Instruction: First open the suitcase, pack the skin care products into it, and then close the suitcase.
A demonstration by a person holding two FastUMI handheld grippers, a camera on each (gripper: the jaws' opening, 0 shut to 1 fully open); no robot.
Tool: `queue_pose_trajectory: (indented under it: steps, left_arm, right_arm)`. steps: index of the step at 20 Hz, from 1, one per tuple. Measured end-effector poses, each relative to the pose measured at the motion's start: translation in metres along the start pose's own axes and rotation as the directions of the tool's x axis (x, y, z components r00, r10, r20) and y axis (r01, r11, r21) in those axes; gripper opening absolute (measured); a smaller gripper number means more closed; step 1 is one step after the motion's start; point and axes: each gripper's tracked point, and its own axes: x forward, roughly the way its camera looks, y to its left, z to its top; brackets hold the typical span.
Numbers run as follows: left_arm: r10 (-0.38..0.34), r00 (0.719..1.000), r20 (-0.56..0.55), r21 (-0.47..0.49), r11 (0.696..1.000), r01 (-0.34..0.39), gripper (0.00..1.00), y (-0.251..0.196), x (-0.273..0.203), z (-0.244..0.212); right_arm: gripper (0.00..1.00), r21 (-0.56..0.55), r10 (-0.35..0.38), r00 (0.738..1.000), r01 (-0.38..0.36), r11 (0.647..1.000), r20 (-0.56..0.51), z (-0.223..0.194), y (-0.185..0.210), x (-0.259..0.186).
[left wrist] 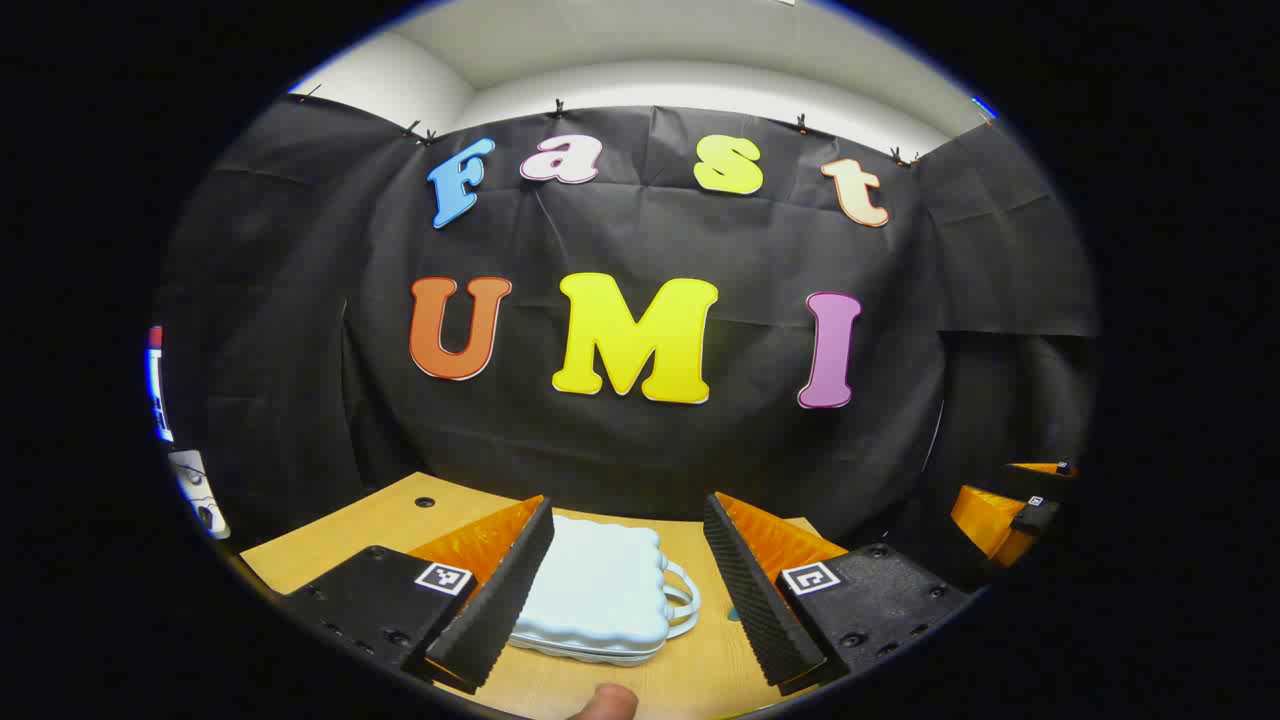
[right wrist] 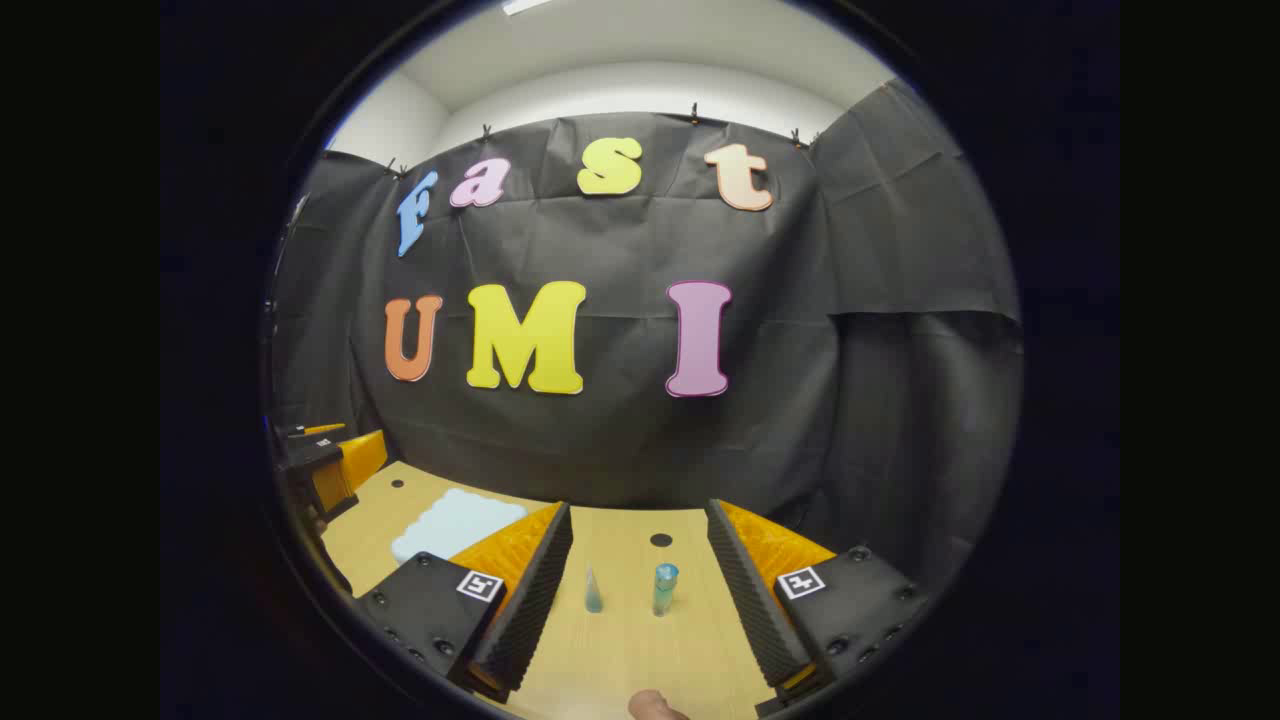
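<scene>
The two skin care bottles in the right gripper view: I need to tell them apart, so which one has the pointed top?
The left bottle, small and tapering to a point. The right bottle is taller with a rounded blue cap.

Left hand-held gripper (left wrist: pixel 628 590): black screw-studded blocks at 7 and 5 o'clock, square coded tags, ribbed pads. Right hand-held gripper (right wrist: pixel 640 590): same black blocks, tags, orange flanks, ribbed pads.
</scene>
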Motion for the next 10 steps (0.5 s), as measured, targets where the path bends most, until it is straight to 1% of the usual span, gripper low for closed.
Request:
queue_pose_trajectory:
  steps: [10]
  left_arm:
    - [-0.016,0.999,-0.030,0.010,1.000,0.016,0.96,-0.014,0.013,-0.013]
  right_arm:
    - [0.80,-0.001,0.026,0.999,-0.026,1.000,-0.034,-0.014,0.001,0.016]
